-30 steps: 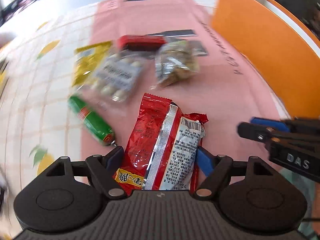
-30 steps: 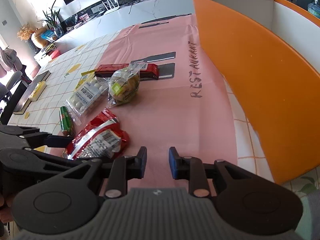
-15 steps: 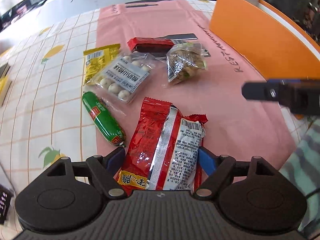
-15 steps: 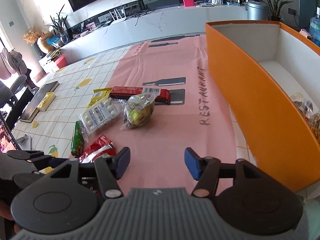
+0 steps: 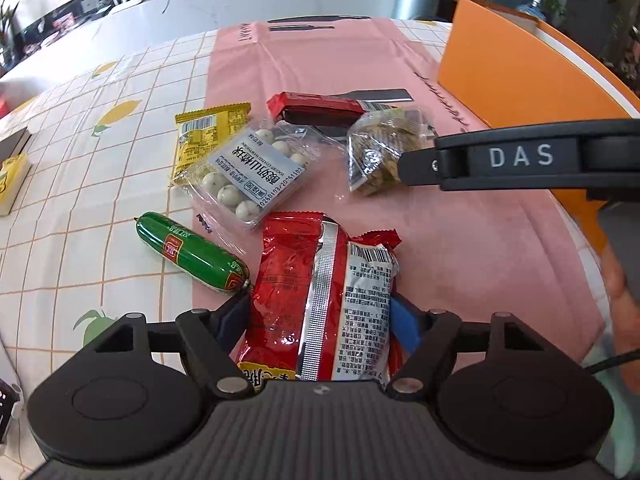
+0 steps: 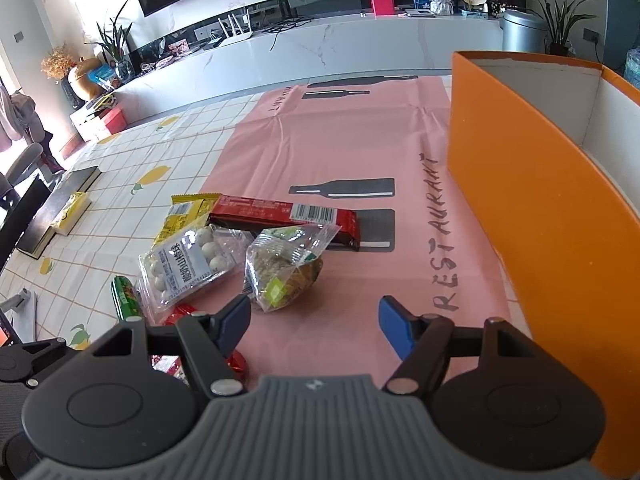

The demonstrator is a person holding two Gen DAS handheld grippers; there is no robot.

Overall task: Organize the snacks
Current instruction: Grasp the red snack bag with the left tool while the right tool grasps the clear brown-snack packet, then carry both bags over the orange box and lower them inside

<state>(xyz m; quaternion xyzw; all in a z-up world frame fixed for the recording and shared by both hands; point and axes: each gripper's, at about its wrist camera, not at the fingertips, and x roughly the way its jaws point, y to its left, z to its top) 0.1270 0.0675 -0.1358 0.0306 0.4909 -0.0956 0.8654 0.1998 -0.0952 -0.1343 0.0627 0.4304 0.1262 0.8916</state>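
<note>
My left gripper (image 5: 320,316) is shut on a red snack packet (image 5: 320,300), held above the table. Beyond it lie a green sausage (image 5: 192,254), a clear pack of white balls (image 5: 252,176), a yellow packet (image 5: 200,140), a long red bar (image 5: 316,106) and a clear bag of brown snacks (image 5: 380,152). My right gripper (image 6: 314,318) is open and empty, just in front of the brown snack bag (image 6: 284,272); it crosses the left wrist view (image 5: 520,156) at the right. The orange box (image 6: 540,208) stands at the right.
A pink mat (image 6: 340,140) covers the middle of the checked tablecloth (image 6: 140,168). A dark book and a yellow block (image 6: 70,212) lie at the far left edge. The orange box wall is close on the right gripper's right side.
The right gripper has opened wide and risen, moving toward the brown snack bag. The left gripper has lifted and pulled back with the red packet still held.
</note>
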